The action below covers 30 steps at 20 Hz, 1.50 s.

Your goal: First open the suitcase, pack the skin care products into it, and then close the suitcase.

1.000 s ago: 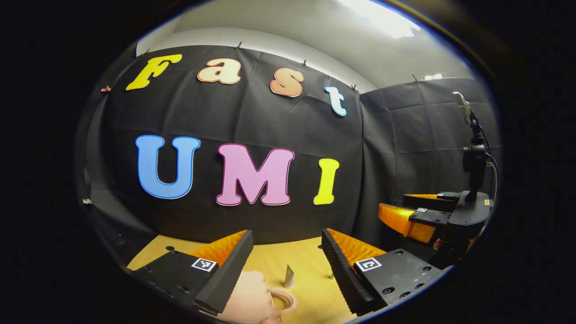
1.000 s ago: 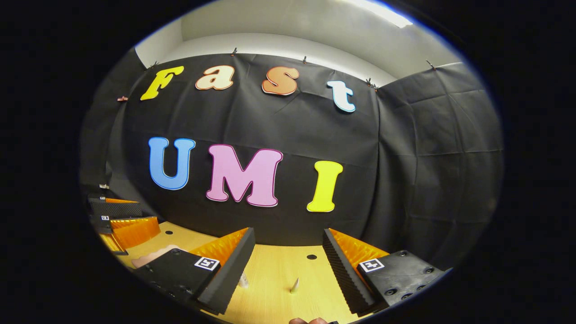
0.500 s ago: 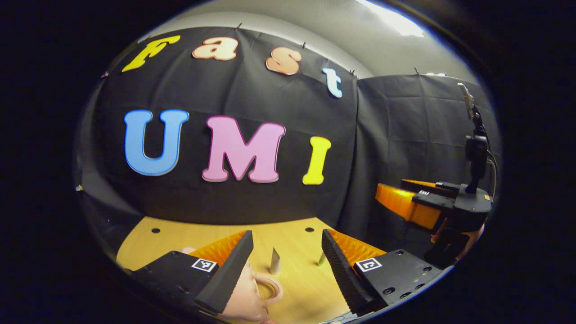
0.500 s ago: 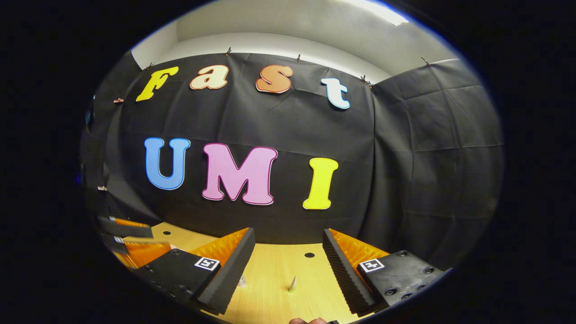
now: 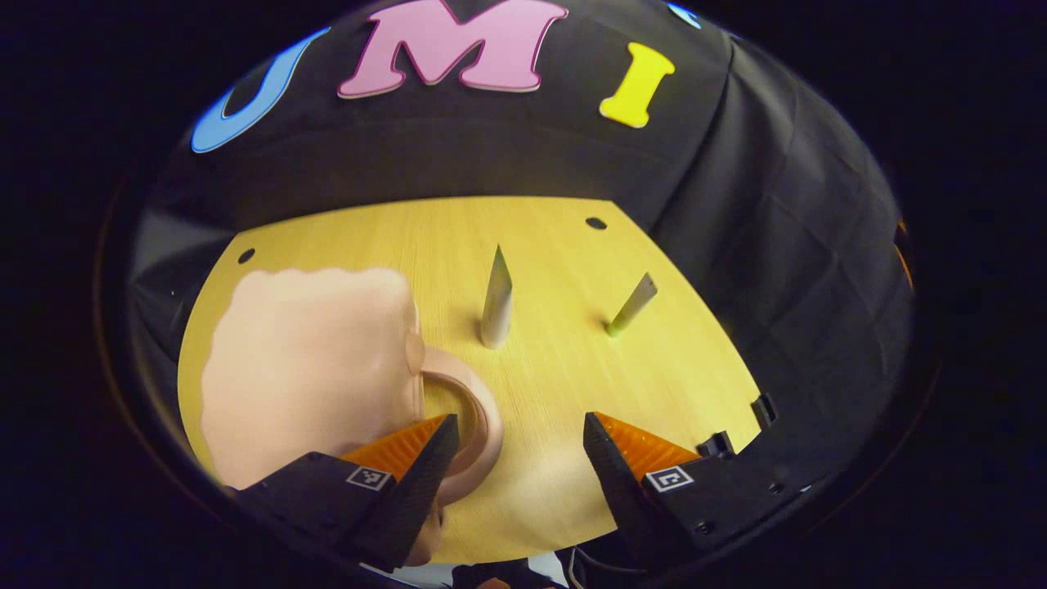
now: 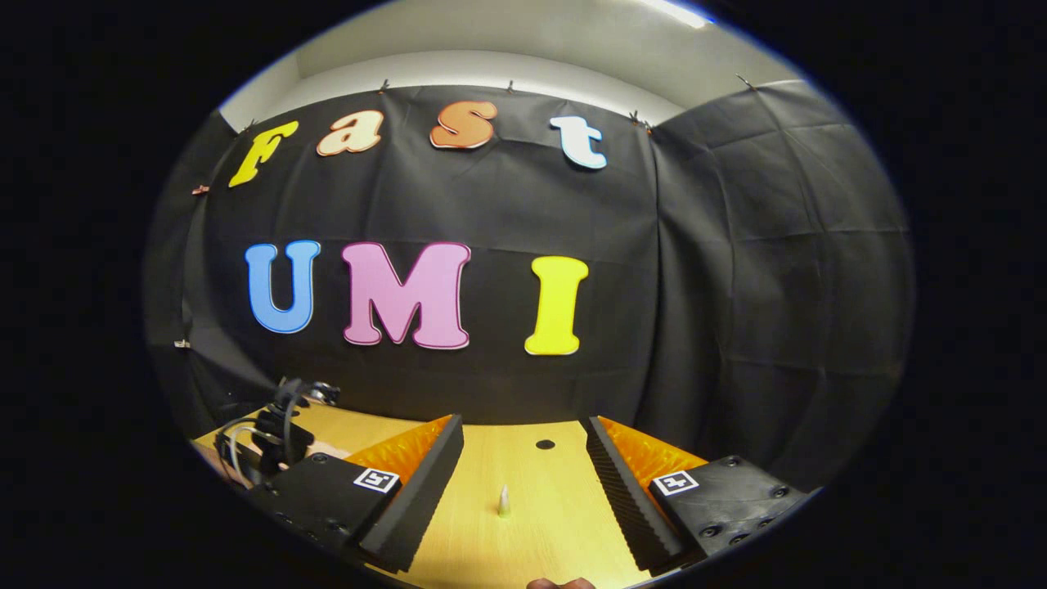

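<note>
With both fingers spread wide and empty, the left gripper (image 5: 515,433) nears the suitcase (image 5: 311,368) handle (image 5: 470,417) at seven o'clock, apparently risking knocking over the upright tube (image 5: 496,298).

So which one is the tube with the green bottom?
Look at the wooden table in the left gripper view. Right of the pink suitcase stand two thin tubes. It is the far-right tube, leaning over with a green cap on the table, unlike the upright silver tube.
</note>
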Tool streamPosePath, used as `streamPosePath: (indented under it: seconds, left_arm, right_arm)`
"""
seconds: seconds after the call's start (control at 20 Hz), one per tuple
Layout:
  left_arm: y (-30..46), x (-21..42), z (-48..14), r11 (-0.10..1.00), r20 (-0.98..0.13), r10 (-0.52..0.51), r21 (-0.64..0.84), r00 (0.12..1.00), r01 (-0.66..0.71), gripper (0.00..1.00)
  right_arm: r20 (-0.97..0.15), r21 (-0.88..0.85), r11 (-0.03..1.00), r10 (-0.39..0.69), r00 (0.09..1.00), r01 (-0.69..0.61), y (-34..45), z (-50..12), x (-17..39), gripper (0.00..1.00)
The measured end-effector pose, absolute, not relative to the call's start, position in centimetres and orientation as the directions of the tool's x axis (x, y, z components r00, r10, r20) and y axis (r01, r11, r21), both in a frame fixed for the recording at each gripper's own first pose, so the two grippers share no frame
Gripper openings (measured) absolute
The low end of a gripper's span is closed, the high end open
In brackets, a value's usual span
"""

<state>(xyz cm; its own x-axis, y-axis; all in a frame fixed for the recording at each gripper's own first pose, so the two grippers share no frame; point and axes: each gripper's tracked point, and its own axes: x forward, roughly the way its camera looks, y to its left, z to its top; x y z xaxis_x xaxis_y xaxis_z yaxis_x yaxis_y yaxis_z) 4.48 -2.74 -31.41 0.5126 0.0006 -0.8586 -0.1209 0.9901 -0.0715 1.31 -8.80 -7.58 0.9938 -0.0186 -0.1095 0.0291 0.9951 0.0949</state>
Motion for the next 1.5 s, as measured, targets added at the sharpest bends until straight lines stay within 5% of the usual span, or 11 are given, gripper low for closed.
streamPosePath:
  seconds: [0.3, 0.4, 0.55, 0.8, 1.05, 1.3, 1.5]
  left_arm:
    - [-1.6, 6.7, -38.1, 0.984, -0.935, 0.081, 0.02, 0.346, -0.175, 0.91]
    - [-0.3, 6.7, -38.6, 0.973, -0.939, 0.128, 0.057, 0.32, -0.224, 0.76]
    - [0.0, 6.7, -36.5, 0.977, -0.94, 0.114, 0.047, 0.322, -0.208, 0.19]
    - [3.6, 8.3, -24.0, 0.98, -0.862, 0.14, 0.052, 0.487, -0.19, 0.16]
    - [15.2, 6.5, -11.9, 0.952, -0.752, 0.266, 0.107, 0.603, -0.287, 0.15]
    - [33.6, 0.7, -7.0, 0.853, -0.664, 0.501, 0.275, 0.554, -0.443, 0.16]
    - [44.6, -3.3, -10.8, 0.806, -0.683, 0.557, 0.308, 0.472, -0.505, 0.11]
  right_arm:
    - [-0.183, 0.124, 0.991, -0.018, 0.983, 0.041, -15.0, -11.5, 4.4, 0.96]
    - [-0.214, 0.136, 0.99, -0.005, 0.977, 0.035, -16.1, -12.8, 5.2, 0.96]
    - [-0.239, 0.166, 0.986, 0.021, 0.971, 0.02, -16.9, -13.9, 6.8, 0.97]
    - [-0.205, 0.187, 0.981, 0.089, 0.975, -0.05, -14.0, -13.1, 9.9, 0.97]
    - [-0.136, 0.21, 0.968, 0.165, 0.977, -0.134, -6.9, -10.2, 12.2, 0.97]
    - [-0.107, 0.214, 0.96, 0.207, 0.973, -0.18, 0.0, -7.9, 12.5, 0.97]
    - [-0.144, 0.205, 0.96, 0.22, 0.965, -0.188, 4.5, -7.9, 12.1, 0.97]
